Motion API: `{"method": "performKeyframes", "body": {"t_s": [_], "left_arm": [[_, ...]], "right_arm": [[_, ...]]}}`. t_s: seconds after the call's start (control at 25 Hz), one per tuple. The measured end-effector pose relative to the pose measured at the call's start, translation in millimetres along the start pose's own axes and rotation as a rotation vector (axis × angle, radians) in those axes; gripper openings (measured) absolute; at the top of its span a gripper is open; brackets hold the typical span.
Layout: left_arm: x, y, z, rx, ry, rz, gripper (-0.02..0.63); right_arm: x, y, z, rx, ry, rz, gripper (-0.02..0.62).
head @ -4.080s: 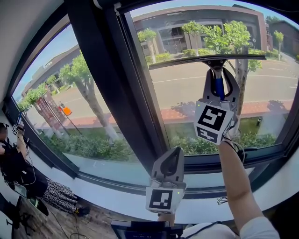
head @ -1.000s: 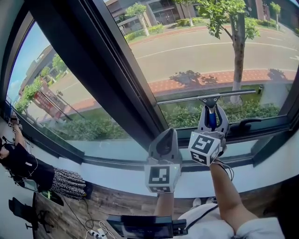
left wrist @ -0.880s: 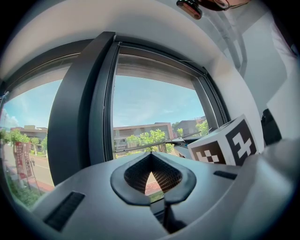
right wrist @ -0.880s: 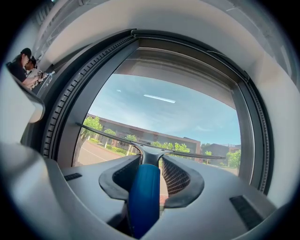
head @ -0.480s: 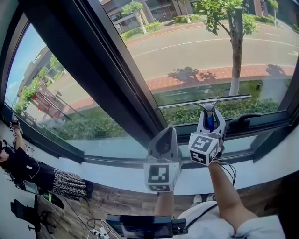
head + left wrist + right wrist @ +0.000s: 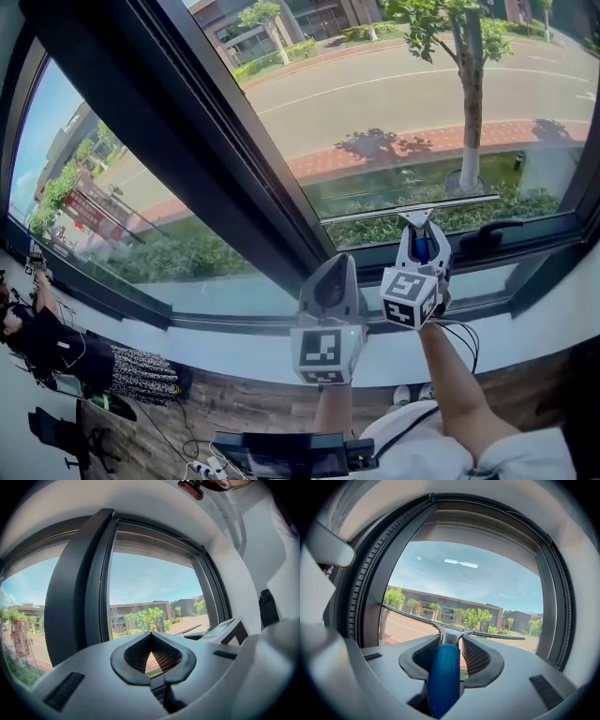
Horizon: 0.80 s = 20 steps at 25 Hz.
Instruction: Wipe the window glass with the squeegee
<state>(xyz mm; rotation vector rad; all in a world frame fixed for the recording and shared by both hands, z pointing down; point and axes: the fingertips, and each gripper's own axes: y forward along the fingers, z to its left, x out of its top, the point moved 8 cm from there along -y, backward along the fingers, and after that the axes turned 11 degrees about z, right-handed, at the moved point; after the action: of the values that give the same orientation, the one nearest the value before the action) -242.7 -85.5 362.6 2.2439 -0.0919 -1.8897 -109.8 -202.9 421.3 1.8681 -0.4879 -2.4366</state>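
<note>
Broadly, the window glass (image 6: 403,84) lies open above the squeegee (image 6: 412,210), whose blade sits low on the pane, just above the bottom frame (image 6: 562,232) and right of the dark mullion (image 6: 178,141). The right hand-held gripper (image 6: 419,242) clamps its blue handle (image 6: 443,677). The left hand-held gripper (image 6: 330,272) hangs beside it, jaws together and empty.
</note>
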Motion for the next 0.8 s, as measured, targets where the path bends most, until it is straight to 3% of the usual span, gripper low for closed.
{"method": "performKeyframes", "body": {"t_s": [0.8], "left_arm": [[-9,0,7,0.006,-0.015,0.014,0.002]], "right_arm": [[-40,13,12,0.028,0.001,0.114,0.149]]}}
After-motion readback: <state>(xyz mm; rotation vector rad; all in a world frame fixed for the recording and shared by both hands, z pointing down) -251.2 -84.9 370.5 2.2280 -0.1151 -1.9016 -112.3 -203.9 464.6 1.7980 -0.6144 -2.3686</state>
